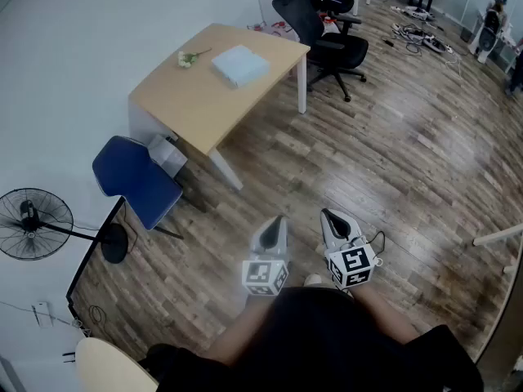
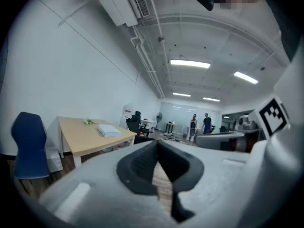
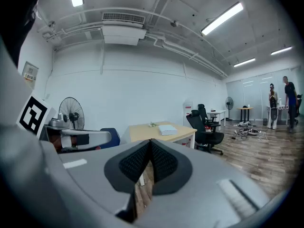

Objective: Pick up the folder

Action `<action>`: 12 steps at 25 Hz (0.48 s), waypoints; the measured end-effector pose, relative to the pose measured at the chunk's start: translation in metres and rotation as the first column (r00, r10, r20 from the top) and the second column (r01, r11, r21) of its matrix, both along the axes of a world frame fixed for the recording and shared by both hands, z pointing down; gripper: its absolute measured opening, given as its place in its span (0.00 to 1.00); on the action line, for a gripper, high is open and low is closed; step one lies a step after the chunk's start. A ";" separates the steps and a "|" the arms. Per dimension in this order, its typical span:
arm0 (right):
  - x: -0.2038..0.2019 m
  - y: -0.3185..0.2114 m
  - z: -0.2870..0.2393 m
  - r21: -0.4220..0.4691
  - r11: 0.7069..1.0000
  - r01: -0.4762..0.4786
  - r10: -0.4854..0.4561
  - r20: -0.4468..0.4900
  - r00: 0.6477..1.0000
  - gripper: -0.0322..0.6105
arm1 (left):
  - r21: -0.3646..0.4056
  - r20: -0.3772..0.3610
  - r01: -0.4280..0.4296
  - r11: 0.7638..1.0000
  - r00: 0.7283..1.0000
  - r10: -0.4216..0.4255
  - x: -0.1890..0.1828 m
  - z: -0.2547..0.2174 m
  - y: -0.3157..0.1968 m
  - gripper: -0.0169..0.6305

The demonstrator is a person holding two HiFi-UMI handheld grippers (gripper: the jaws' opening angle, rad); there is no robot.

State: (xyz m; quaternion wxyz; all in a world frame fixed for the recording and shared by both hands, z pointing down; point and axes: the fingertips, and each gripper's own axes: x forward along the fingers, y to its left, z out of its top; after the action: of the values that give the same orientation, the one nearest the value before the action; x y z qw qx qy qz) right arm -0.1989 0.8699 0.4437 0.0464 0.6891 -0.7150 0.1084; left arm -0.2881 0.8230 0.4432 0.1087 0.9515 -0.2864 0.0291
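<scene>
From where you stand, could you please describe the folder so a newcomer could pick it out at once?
Find the light wooden table against the white wall, between the blue chair and the black office chair. The folder lies flat on its top, pale and rectangular, unlike the small flower sprig beside it.

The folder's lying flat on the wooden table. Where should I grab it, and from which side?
The folder lies flat, so only a thin edge would fit between the jaws. Probably take the edge facing the open floor side of the table, coming in level from there. A flower sprig lies off its wall-side edge, so avoid that side.
</scene>
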 end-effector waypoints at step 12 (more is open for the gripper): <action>0.030 0.008 0.001 0.044 0.999 0.009 -0.010 0.012 1.000 0.05 | 0.018 0.000 0.006 1.000 1.000 -0.006 0.022 0.001 0.003 0.03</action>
State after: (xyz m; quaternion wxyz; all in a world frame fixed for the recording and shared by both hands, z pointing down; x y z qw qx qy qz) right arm -0.1692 0.8781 0.4449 0.0274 0.6859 -0.7208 0.0967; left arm -0.2663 0.8261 0.4446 0.1004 0.9515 -0.2897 0.0260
